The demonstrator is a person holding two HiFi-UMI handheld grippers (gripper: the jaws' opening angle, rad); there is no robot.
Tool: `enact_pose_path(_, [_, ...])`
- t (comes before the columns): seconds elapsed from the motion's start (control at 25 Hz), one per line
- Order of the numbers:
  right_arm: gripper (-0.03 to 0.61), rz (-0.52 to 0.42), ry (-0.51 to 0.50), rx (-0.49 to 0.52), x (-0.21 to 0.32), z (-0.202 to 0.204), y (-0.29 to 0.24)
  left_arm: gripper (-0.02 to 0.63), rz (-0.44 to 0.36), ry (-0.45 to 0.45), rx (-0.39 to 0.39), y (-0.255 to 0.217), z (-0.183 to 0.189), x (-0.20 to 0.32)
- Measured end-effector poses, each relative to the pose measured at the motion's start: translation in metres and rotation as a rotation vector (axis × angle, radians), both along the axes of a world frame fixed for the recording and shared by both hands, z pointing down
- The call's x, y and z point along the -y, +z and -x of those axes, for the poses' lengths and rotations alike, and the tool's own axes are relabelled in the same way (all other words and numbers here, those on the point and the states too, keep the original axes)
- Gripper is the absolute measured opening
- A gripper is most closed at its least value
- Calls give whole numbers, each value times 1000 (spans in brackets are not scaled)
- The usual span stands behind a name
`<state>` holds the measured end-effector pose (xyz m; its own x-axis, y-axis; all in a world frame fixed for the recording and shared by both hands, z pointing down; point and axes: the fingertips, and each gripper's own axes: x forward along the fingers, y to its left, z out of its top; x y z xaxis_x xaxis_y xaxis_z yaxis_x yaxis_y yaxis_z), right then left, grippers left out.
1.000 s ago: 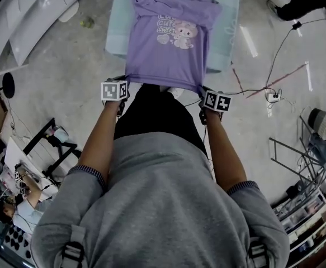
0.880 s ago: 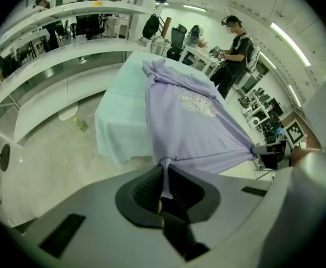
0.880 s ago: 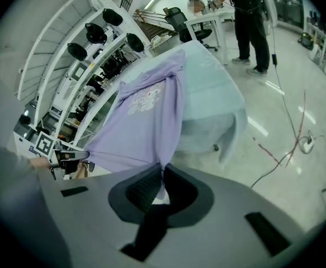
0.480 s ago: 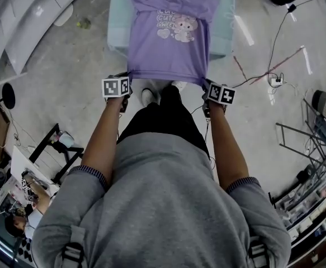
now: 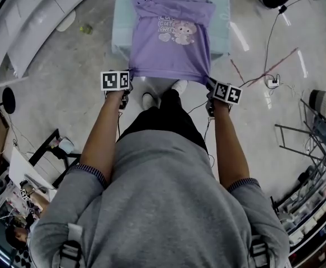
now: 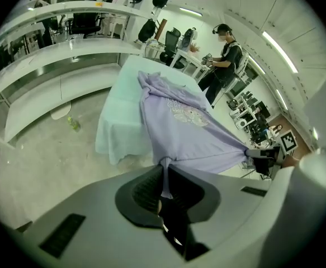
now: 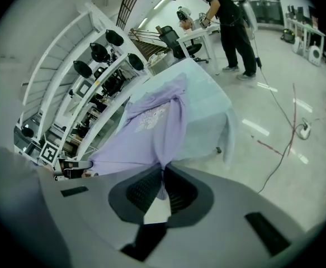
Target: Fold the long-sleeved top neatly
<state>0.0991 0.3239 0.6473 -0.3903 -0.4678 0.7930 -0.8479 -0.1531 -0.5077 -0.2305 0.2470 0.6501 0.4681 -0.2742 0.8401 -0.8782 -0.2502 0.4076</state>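
- Table [image 5: 122,17], draped in a pale blue-green cover; landmark for all entries below.
- Person wearing the rig, grey sweatshirt [image 5: 163,205], standing at the table's near edge with both forearms stretched toward it.
- Long-sleeved top [image 5: 171,49], purple, cartoon print facing up. Collar end and both sleeves lie flat on the table; the hem end is lifted off the near edge and stretched taut between the two grippers.
- Left gripper [image 5: 128,78], just off the table's near-left corner. Jaws nearly together, pinching the hem's left corner; the fabric runs down between the ribbed pads [image 6: 146,186].
- Right gripper [image 5: 209,83], just off the table's near-right corner. Jaws nearly together, clamped on the hem's right corner, with cloth bunched between the pads [image 7: 143,190].
- Second person [image 6: 225,49], dark clothing, standing beyond the table's far end.
- Cable [image 5: 270,41], dark, trailing over the floor to the right of the table.
- Power strip [image 5: 273,82], white, on the floor right of the table's near edge.
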Motion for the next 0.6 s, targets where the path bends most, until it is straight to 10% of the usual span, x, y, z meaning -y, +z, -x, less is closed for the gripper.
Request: enact_pose_path(0.6, [31, -86, 24, 98, 70, -16, -68, 40, -81, -7, -12, -73, -17, 72])
